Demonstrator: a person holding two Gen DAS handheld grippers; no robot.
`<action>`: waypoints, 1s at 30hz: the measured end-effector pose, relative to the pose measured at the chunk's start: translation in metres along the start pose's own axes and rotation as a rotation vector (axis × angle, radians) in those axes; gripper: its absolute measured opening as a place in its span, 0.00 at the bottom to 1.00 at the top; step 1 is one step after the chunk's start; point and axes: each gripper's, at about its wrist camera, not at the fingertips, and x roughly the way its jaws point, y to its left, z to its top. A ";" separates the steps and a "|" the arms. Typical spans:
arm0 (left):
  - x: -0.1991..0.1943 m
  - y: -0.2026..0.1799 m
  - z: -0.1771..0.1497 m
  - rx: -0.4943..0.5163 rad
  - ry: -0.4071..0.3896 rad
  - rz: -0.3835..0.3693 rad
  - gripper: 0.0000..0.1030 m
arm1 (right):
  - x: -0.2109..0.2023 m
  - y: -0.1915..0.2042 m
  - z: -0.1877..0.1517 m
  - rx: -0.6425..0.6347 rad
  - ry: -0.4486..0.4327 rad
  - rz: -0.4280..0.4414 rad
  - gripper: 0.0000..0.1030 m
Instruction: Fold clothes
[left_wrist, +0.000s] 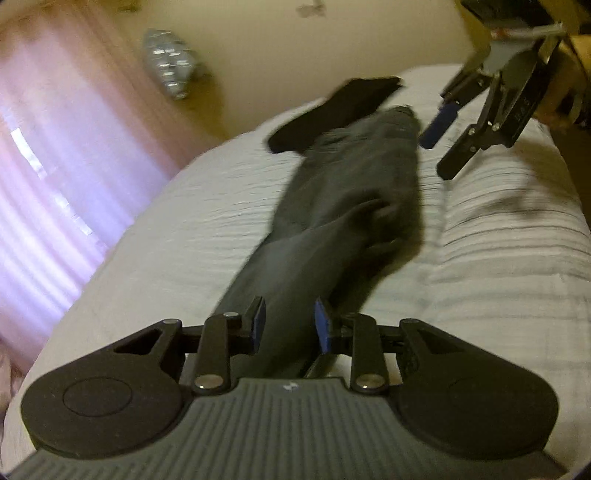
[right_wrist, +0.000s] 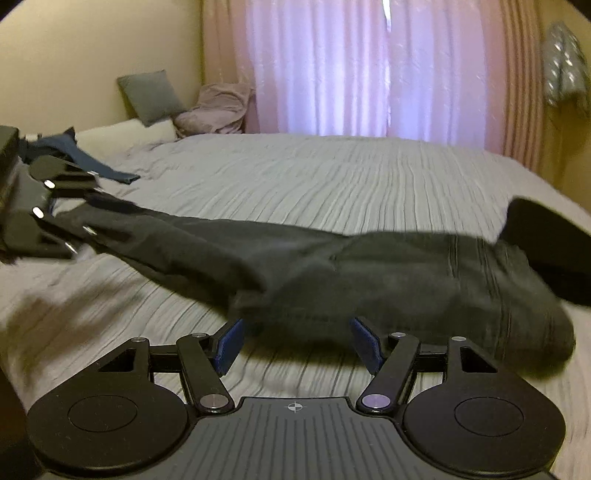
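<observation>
matt cloth trousers, ribbed bedspread

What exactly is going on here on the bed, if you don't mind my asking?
A person with a handheld gripper in each hand is folding clothes on a bed. The left gripper is closed on one end of dark grey trousers and lifts it off the cover. The right gripper is open, just short of the trousers' wider end and holding nothing. A black garment lies beside that end, and a blue garment lies further off.
</observation>
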 end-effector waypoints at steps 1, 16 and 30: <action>0.013 -0.005 0.008 0.021 0.004 -0.009 0.25 | -0.001 0.002 -0.003 0.018 -0.001 0.000 0.66; 0.042 0.036 0.023 -0.027 -0.007 -0.058 0.07 | 0.064 0.060 0.013 -0.293 0.033 -0.114 0.66; 0.026 -0.016 0.016 0.009 -0.058 -0.105 0.22 | 0.046 0.031 -0.007 -0.193 0.048 -0.275 0.66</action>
